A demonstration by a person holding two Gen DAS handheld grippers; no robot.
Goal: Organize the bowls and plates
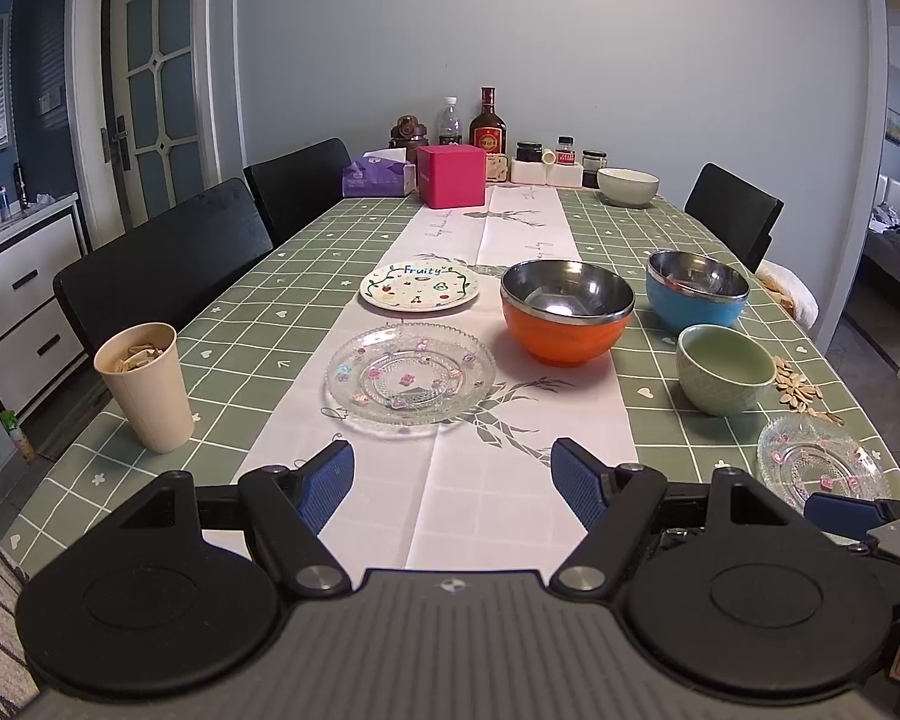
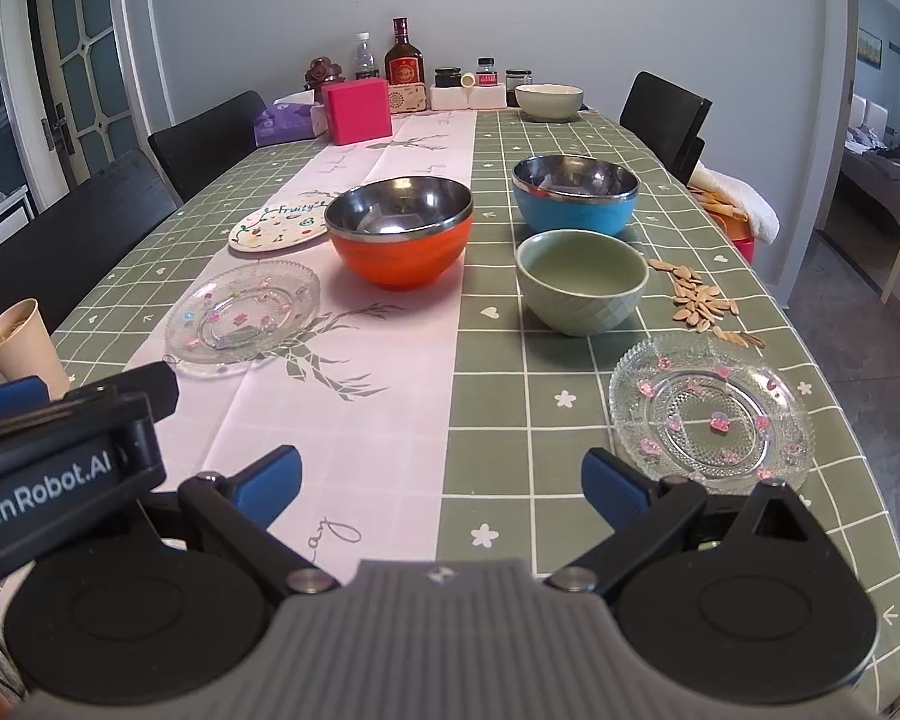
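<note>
The left gripper (image 1: pixel 453 480) hangs at the bottom of its view, jaws spread wide over the white runner (image 1: pixel 450 480) with nothing between them. Across that view from left to right: a beige cup (image 1: pixel 144 387) at mid left, a clear glass plate (image 1: pixel 411 381) just above the blue fingertips (image 1: pixel 330 483), a white "Fruity" plate (image 1: pixel 420 287) behind it, an orange bowl (image 1: pixel 567 318) at centre, a blue bowl (image 1: pixel 697 291) to its right, a green bowl (image 1: pixel 726 369) below the blue one, and a second glass plate (image 1: pixel 819 462) at lower right. Another pale bowl (image 1: pixel 627 186) sits far back, in the upper centre.

The right gripper (image 2: pixel 441 483) is likewise released and empty, low in its own view over the green checked tablecloth (image 2: pixel 510 420); the second glass plate lies just right of its right finger, with scattered seeds (image 2: pixel 699 300) above it.
</note>
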